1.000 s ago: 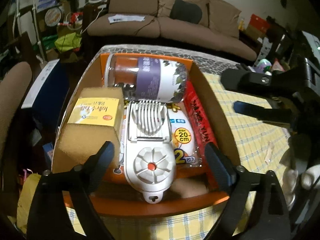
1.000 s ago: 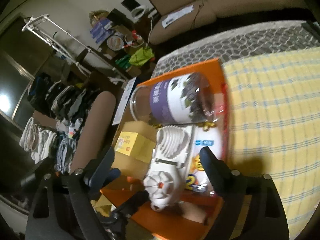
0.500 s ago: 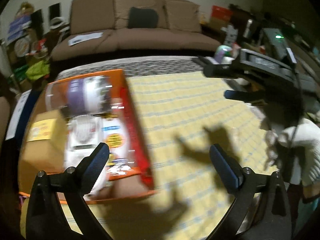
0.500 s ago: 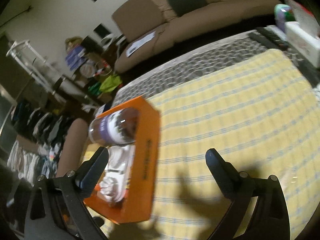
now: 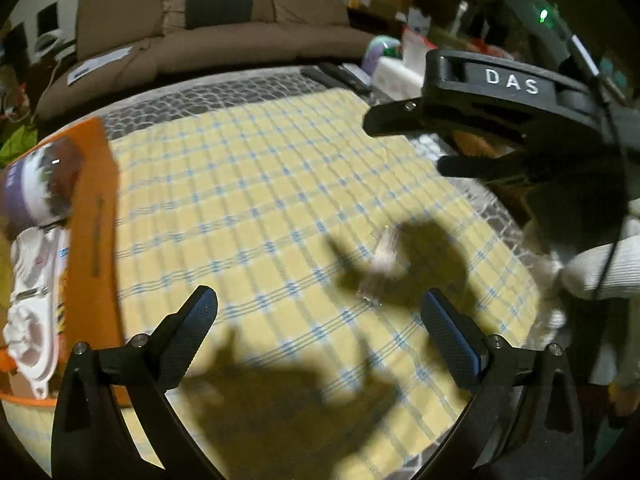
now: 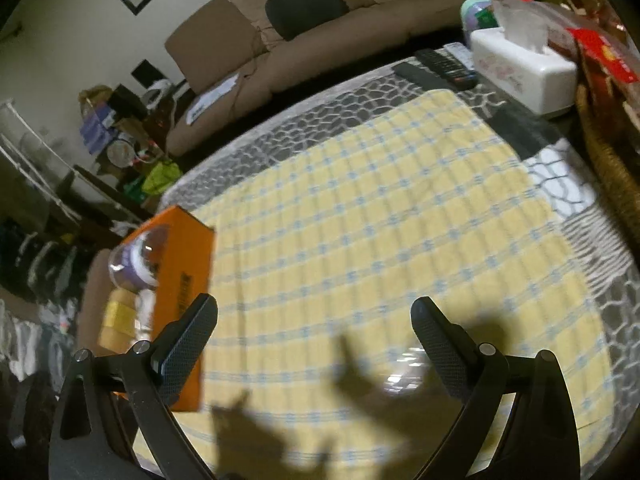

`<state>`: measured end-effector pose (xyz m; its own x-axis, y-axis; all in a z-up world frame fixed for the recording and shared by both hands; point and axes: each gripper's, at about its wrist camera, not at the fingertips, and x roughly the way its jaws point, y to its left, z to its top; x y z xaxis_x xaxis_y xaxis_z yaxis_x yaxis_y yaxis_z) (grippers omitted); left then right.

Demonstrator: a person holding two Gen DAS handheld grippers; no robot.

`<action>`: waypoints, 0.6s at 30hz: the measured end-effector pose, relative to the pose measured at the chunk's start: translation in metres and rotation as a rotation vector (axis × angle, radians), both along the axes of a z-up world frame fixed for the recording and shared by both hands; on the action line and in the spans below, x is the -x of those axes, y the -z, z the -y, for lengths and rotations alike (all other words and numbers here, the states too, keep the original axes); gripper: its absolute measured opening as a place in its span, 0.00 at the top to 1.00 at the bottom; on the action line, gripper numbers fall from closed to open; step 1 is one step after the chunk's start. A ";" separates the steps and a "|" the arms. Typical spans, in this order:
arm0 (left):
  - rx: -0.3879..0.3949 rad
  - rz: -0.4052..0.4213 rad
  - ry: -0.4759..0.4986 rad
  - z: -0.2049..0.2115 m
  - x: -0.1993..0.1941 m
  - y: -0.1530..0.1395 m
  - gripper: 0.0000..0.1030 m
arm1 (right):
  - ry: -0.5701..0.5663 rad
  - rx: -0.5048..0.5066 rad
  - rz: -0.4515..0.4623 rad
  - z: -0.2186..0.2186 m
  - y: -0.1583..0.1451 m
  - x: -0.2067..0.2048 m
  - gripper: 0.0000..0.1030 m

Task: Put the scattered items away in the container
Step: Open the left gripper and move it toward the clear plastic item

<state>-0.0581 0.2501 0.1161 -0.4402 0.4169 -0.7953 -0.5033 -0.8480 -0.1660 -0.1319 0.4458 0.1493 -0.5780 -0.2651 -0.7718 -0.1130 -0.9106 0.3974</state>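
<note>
The orange box [image 5: 94,236] sits at the table's left edge, holding one purple-labelled jar [image 5: 38,184] and one white egg slicer [image 5: 30,312]. Both the left gripper [image 5: 320,330] and right gripper [image 6: 314,334] hang spread and empty over open yellow checked cloth [image 6: 380,232], one small clear wrapper [image 5: 386,256] lying near the cloth's right side.

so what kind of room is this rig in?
Most likely a home living room: a brown sofa behind the table, a tissue box and remote controls at its far edge, clutter along the wall.
</note>
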 end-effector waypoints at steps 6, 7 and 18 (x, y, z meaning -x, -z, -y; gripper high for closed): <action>0.088 -0.019 0.091 -0.050 -0.002 0.036 0.27 | 0.079 0.006 0.064 -0.046 0.024 -0.010 0.04; 0.103 -0.024 0.106 -0.057 -0.001 0.042 0.29 | 0.091 0.024 0.064 -0.053 0.025 -0.012 0.04; 0.163 -0.001 0.192 -0.095 0.000 0.082 0.59 | 0.140 0.143 0.048 -0.078 0.027 -0.013 0.04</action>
